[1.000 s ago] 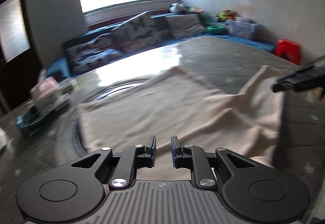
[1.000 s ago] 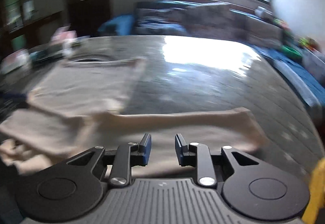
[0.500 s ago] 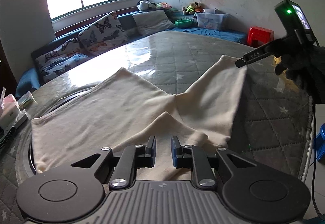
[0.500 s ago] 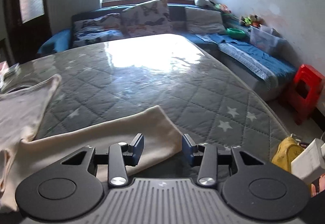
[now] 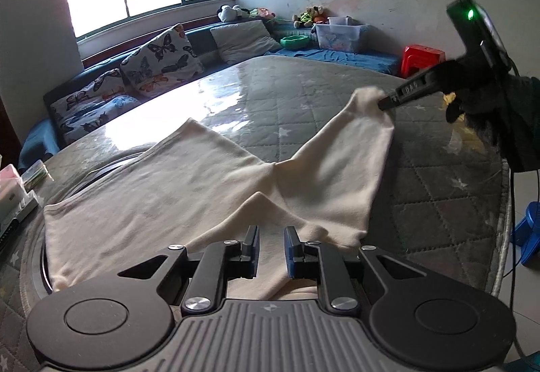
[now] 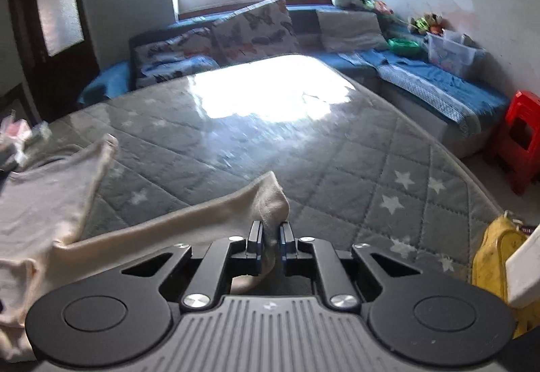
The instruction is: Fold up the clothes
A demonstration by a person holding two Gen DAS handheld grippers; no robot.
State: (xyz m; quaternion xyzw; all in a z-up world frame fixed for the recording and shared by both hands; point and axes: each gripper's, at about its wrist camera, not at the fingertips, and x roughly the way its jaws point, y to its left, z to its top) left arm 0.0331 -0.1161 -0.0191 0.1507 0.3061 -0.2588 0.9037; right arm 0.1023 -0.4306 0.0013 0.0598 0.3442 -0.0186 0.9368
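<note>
A cream long-sleeved garment (image 5: pixel 162 183) lies spread on the grey quilted mattress (image 5: pixel 297 102). My left gripper (image 5: pixel 271 249) is open and empty, low over the garment's near edge. My right gripper (image 6: pixel 270 244) is shut on the cuff end of the sleeve (image 6: pixel 266 200) and lifts it off the mattress. In the left wrist view the right gripper (image 5: pixel 384 100) shows at the right, holding the sleeve (image 5: pixel 351 152) stretched up from the body. The garment's body (image 6: pixel 44 196) lies at the left of the right wrist view.
A sofa with butterfly cushions (image 5: pixel 158 65) runs along the far side under the window. A red stool (image 6: pixel 523 139) and a toy box (image 5: pixel 339 36) stand by the right wall. Small boxes (image 5: pixel 13 196) sit at the mattress's left edge. A yellow object (image 6: pixel 496 260) lies at the right.
My right gripper has closed on the sleeve's cuff and raised it. The left gripper has stayed open over the near edge.
</note>
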